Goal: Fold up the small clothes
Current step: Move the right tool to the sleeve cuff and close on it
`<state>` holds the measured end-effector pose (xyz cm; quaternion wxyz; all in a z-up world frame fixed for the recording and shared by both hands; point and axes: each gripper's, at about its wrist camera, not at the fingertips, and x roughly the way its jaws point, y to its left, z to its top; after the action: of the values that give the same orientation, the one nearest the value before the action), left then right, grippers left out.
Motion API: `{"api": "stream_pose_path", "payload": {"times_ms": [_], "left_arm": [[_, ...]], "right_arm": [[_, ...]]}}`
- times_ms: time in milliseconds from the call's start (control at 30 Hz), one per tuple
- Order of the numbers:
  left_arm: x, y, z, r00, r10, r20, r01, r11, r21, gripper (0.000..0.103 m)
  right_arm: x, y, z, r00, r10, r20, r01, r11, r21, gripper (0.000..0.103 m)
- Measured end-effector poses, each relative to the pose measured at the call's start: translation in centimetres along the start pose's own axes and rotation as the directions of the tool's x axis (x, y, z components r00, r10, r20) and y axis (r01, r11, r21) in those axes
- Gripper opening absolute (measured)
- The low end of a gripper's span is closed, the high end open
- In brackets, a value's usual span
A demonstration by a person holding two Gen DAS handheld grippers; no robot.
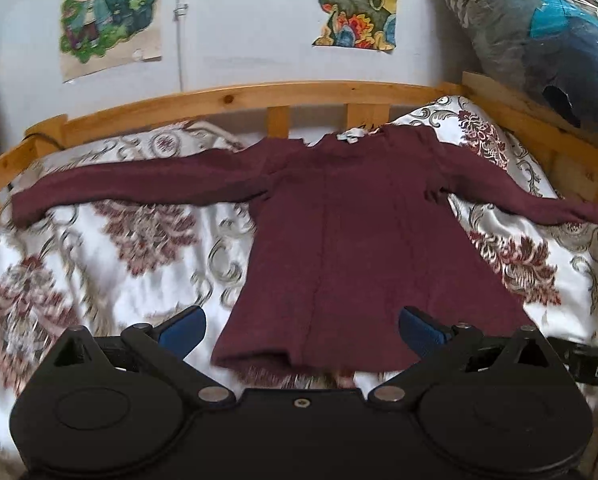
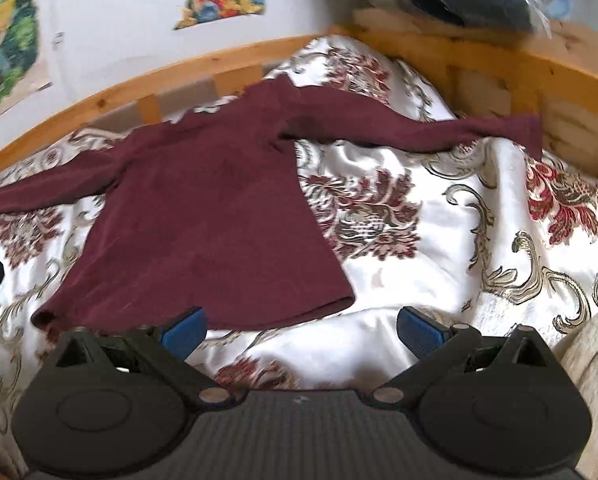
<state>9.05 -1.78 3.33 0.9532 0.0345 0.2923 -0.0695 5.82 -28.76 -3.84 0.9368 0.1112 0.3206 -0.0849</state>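
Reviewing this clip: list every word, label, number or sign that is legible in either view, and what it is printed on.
"DAS": white letters on the black bar at the right edge of the left wrist view, cut off by the frame.
Neck tag on the maroon top: too small to read.
Wall posters: pictures only, no lettering visible.
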Motion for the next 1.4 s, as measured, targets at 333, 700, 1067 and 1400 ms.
{"api": "stream_pose_path", "payload": {"times_ms": [333,700,1067,1400], "left_arm": [[8.1,-0.2,5.5,1.0,0.0,-0.026,0.002,0.998,0.056,0.102],[15.6,1.2,2.1,0.997,-0.026,-0.078,0.032,0.996,0.08,0.102],[17.0,2.0,1.3,0.995,-0.048,-0.085,0.054,0.995,0.079,0.102],[17.3,2.6,1.4,0.994,-0.039,-0.102,0.044,0.998,0.044,0.102]], "right_arm": [[3.1,-7.3,5.8,0.991,-0.106,0.08,0.093,0.983,0.156,0.103],[8.4,-19.5,11.9,0.943,-0.286,0.169,0.191,0.883,0.429,0.103],[14.5,-26.9,14.3,0.887,-0.418,0.194,0.248,0.787,0.565,0.086],[17.3,-28.4,14.3,0.889,-0.434,0.147,0.291,0.783,0.55,0.007]]}}
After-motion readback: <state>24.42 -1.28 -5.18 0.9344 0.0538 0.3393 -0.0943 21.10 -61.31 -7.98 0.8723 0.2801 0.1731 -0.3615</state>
